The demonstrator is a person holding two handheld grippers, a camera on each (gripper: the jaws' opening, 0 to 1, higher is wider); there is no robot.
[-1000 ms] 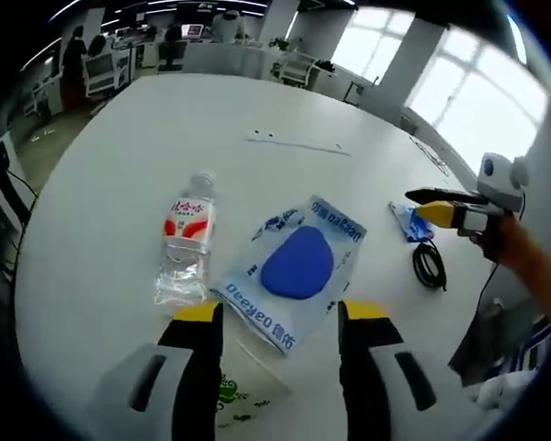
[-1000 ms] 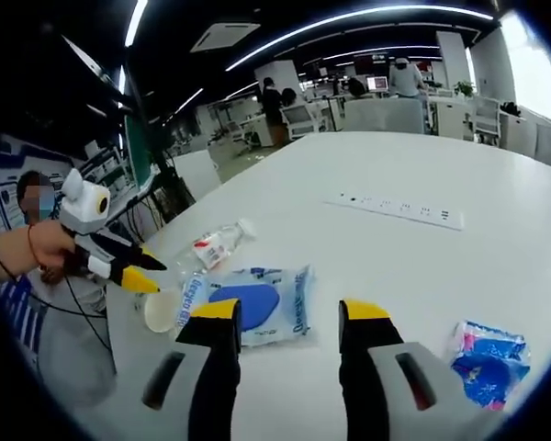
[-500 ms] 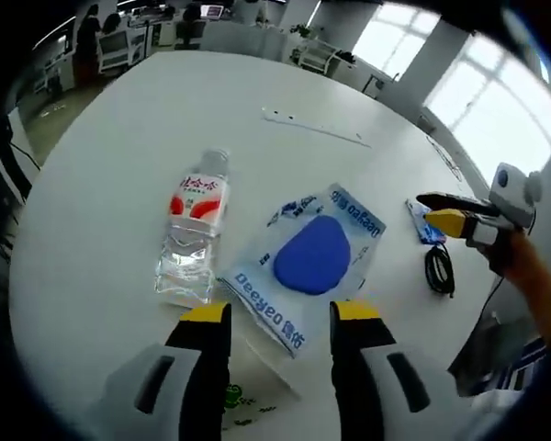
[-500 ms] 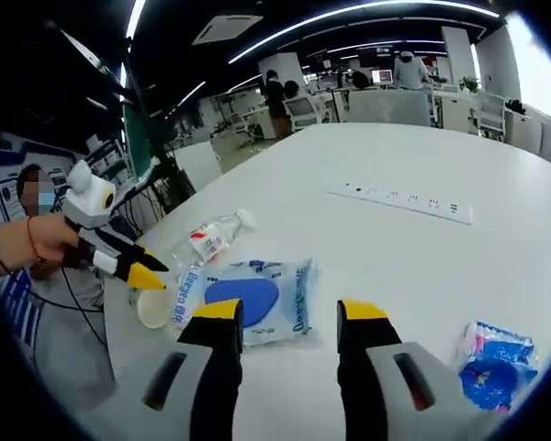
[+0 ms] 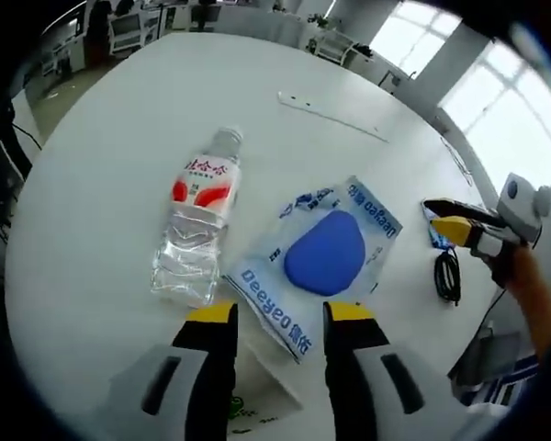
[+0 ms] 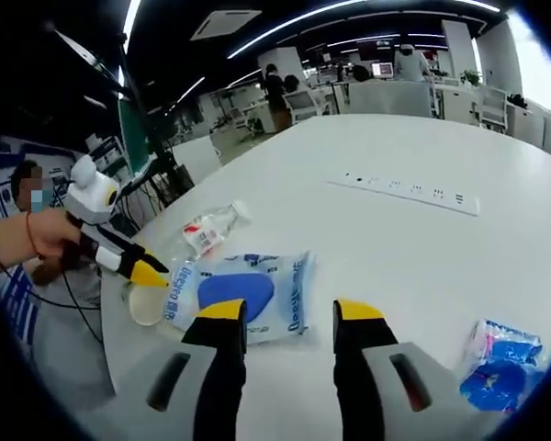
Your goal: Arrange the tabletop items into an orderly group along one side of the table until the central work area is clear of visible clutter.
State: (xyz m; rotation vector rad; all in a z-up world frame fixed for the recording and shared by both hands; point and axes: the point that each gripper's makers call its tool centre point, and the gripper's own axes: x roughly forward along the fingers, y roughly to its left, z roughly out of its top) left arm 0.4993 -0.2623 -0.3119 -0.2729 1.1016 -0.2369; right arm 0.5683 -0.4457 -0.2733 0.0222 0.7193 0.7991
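Note:
A clear packet with a blue pad [image 5: 321, 253] lies on the white table [image 5: 92, 165], next to a plastic water bottle [image 5: 197, 230] lying on its side. My left gripper [image 5: 280, 314] hovers open just before the packet's near edge. From the other side, the left gripper [image 6: 147, 272] points at the packet [image 6: 239, 294], with the bottle [image 6: 207, 228] beyond. My right gripper [image 6: 289, 312] is open over bare table in front of the packet; it [image 5: 464, 222] also shows held in a hand. A small blue packet [image 6: 500, 367] lies to its right.
A coiled black cable [image 5: 448, 276] lies near the table edge below the right gripper. A white power strip [image 6: 409, 193] is set into the table's middle. A pale round lid [image 6: 147, 305] sits by the packet. A white printed sheet [image 5: 257, 404] lies under my left jaws.
My left gripper has moved closer to the blue-pad packet and bottle, and its jaws have narrowed slightly. The right gripper has barely shifted.

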